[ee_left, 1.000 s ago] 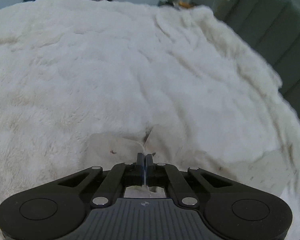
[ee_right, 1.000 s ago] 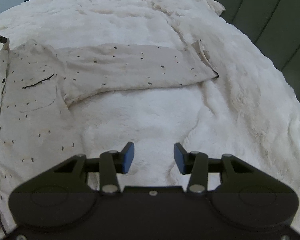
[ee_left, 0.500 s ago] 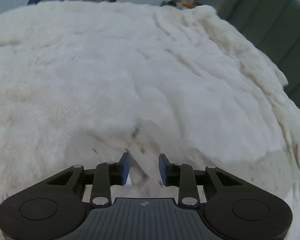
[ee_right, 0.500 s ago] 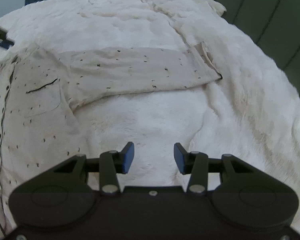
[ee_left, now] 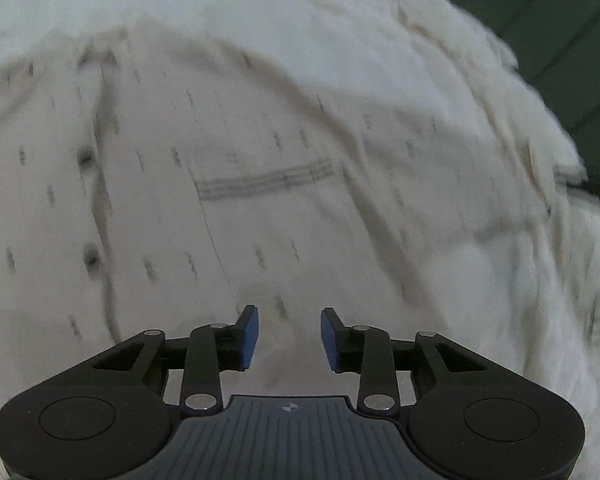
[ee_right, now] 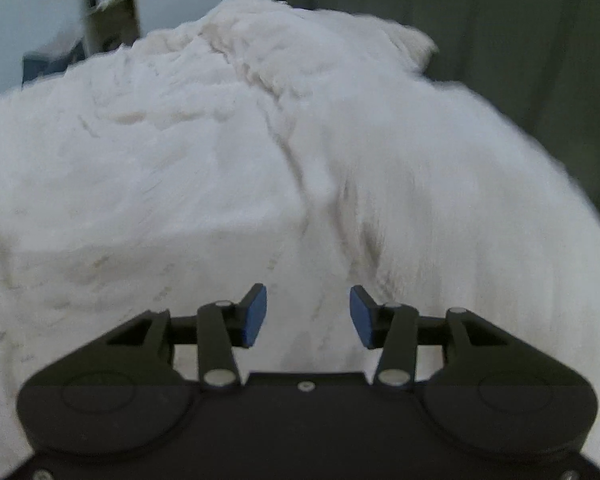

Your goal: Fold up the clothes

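We see a cream cloth shirt with small dark marks (ee_left: 260, 152) lying spread out flat on soft white fur. It has a row of dark round buttons (ee_left: 90, 258) going down its left part and a chest pocket with a dark line along its top (ee_left: 266, 180). One long sleeve (ee_left: 440, 148) lies stretched out to the right, and everything looks blurry.

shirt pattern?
Cream shirt with small dark flecks and dark buttons; left wrist view shows it best.
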A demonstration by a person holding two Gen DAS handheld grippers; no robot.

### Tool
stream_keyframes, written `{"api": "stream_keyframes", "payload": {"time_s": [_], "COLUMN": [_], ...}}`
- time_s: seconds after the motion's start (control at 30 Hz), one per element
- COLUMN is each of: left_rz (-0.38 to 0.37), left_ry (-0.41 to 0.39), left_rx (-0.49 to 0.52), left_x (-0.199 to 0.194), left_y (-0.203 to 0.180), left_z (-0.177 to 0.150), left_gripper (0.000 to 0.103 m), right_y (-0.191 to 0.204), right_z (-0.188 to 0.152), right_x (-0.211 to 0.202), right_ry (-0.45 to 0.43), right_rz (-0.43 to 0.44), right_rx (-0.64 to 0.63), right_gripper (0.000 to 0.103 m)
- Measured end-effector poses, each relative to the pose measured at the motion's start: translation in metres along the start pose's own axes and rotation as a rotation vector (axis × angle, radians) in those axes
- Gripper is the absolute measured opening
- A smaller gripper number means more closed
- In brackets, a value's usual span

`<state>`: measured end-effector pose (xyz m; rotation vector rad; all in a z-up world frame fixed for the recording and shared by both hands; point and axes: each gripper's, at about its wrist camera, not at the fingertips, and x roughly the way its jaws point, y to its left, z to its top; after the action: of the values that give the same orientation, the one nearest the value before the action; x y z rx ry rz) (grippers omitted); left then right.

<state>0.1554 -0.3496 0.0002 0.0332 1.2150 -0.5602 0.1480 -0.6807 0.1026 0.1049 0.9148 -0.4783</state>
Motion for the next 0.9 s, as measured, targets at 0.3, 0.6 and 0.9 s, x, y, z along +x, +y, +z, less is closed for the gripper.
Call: {"api": "stream_keyframes", "payload": {"time_s": [0.3, 0.6, 0.9], "left_rz": [0.000, 0.054, 0.044], "left_ry": [0.027, 0.090, 0.028], "left_rx": [0.213, 0.224, 0.290], "left_x": [0.044, 0.060, 0.005], "left_y": [-0.092, -0.108, -0.132], "left_z": [-0.061, -0.084, -0.118], "left_gripper": [0.033, 0.035, 0.038], "right_y": [-0.018, -0.019, -0.076], "right_z": [0.046, 0.065, 0.049], "right_x": [0.119, 0.115, 0.054], "right_ry": [0.202, 0.089, 0.099], "right_rz": [0.071, -0.066, 0.170], "right_rx": [-0.121, -0.283, 0.047], "right_gripper": [0.000, 0.009, 0.039]}}
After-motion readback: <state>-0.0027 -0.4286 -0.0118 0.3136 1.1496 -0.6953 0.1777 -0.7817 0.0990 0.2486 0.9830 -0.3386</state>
